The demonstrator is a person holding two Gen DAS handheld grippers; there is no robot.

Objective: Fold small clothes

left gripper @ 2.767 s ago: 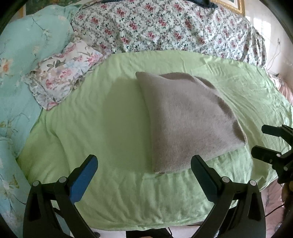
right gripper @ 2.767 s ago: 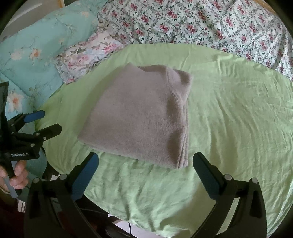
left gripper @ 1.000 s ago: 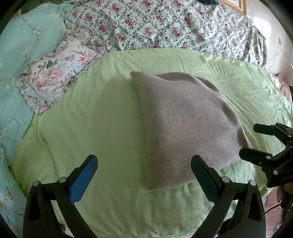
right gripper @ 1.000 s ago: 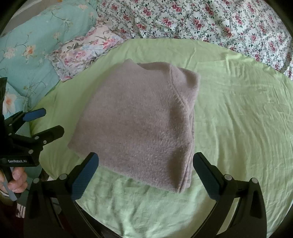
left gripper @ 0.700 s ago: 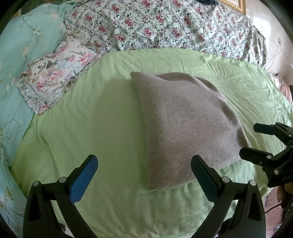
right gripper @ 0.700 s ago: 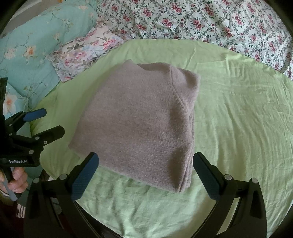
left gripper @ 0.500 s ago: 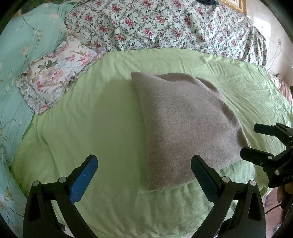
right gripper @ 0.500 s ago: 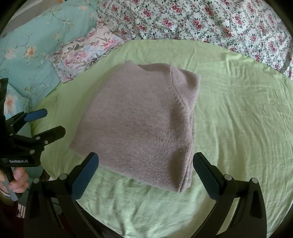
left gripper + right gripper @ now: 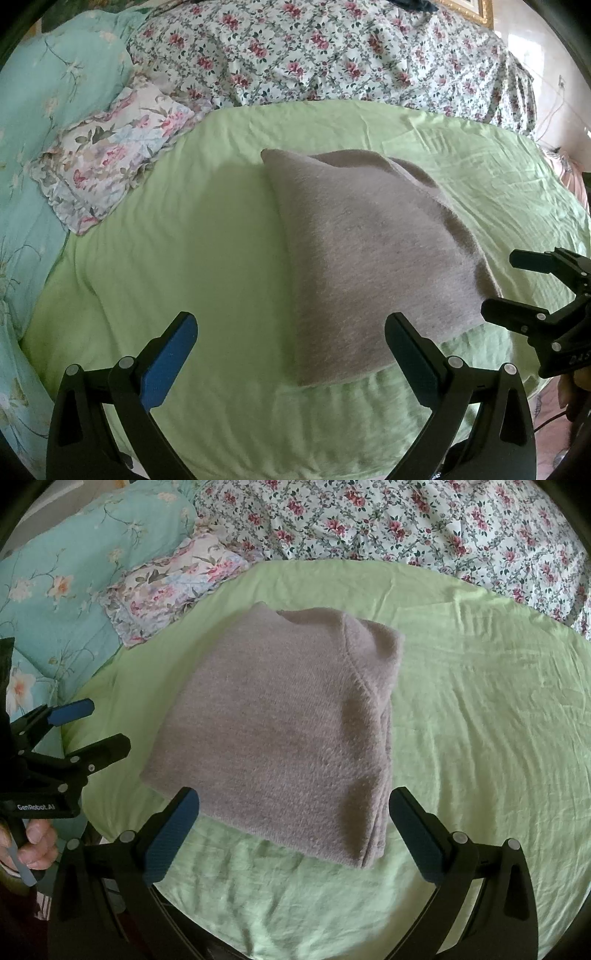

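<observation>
Left gripper (image 9: 290,347) and right gripper (image 9: 293,818): jaws spread wide, empty, both held just off the near edge of the bed. Folded grey sweater (image 9: 288,734) lies flat on the green sheet (image 9: 480,720), between the two grippers. Beyond it: small floral pillow (image 9: 110,166), rose-print quilt (image 9: 332,55).

Folded grey sweater (image 9: 288,734) on green-sheeted bed (image 9: 480,709)

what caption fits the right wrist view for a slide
Folded grey sweater on a green sheet, framed by the open right gripper, open left gripper alongside.
</observation>
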